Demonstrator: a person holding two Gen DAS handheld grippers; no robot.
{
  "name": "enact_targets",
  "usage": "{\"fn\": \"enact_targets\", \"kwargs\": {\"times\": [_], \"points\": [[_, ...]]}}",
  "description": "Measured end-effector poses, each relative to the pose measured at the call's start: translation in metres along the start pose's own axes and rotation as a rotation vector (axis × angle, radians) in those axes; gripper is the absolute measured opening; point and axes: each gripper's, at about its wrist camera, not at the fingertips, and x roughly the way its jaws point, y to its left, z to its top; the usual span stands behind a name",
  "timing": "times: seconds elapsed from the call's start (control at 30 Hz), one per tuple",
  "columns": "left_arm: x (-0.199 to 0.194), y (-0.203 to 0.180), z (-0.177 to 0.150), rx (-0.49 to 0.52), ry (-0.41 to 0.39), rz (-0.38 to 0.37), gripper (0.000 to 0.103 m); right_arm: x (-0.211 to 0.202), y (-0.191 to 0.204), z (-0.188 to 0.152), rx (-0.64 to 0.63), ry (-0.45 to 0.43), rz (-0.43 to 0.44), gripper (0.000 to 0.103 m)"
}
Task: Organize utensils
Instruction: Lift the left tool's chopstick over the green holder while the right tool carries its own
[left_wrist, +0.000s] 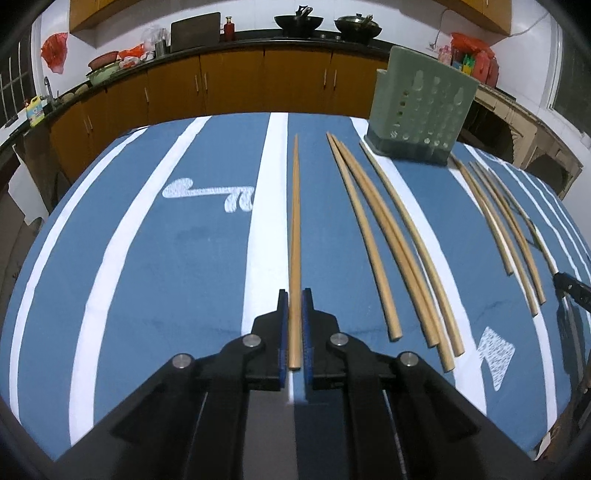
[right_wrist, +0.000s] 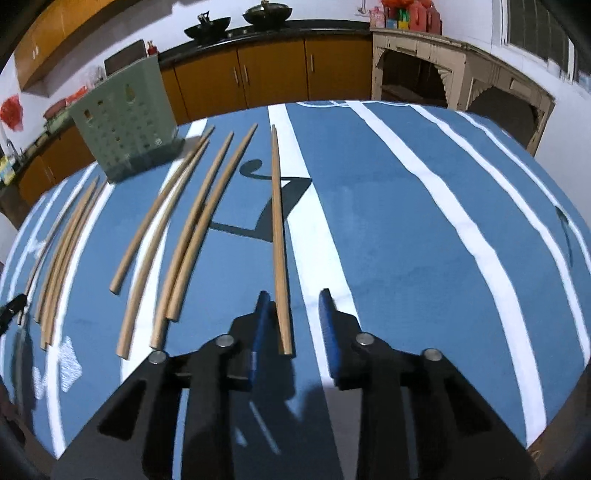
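Chopstick (left_wrist: 294, 236) lies on striped cloth (left_wrist: 166, 258), long axis 12–6 o'clock, butt clamped in left gripper (left_wrist: 294, 301). Second chopstick (right_wrist: 279, 236) sits between parted jaws of right gripper (right_wrist: 293, 295), beside the left pad, seemingly ungripped. Holder (left_wrist: 421, 107) stands toward 1 o'clock, nearer left gripper by my reading.

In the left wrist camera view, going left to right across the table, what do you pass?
White leaf print on the cloth → chopstick held in the left gripper → loose group of three chopsticks → green utensil holder → further chopsticks near the right edge.
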Motion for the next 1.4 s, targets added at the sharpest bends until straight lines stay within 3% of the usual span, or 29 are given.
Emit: {"fn": "enact_targets", "kwargs": {"times": [0.17,0.27,0.33,0.43,0.6,1.07,1.4], "points": [[-0.001,-0.004,-0.008,0.008,-0.006,0.009,0.024,-0.001,0.004,-0.004,-0.030,-0.029,-0.015,0.025],[-0.002,-0.007,-0.011,0.021,-0.014,0.028,0.025,-0.002,0.010,-0.006,-0.062,-0.041,-0.008,0.009],[-0.003,-0.008,-0.012,0.023,-0.016,0.033,0.020,-0.003,0.014,-0.007,-0.089,-0.047,-0.028,0.008],[-0.005,-0.008,-0.014,0.023,-0.017,0.026,0.008,-0.004,0.009,-0.006,-0.051,-0.037,0.015,0.008],[-0.013,-0.003,-0.013,0.015,-0.024,0.021,0.008,-0.024,0.009,0.002,-0.041,-0.108,0.041,0.008],[-0.100,-0.005,0.037,0.018,-0.323,-0.016,0.008,-0.096,0.004,0.041,-0.013,-0.381,0.108,0.008],[-0.129,-0.001,0.087,-0.016,-0.449,-0.059,0.007,-0.120,0.002,0.080,0.010,-0.494,0.118,0.008]]}}
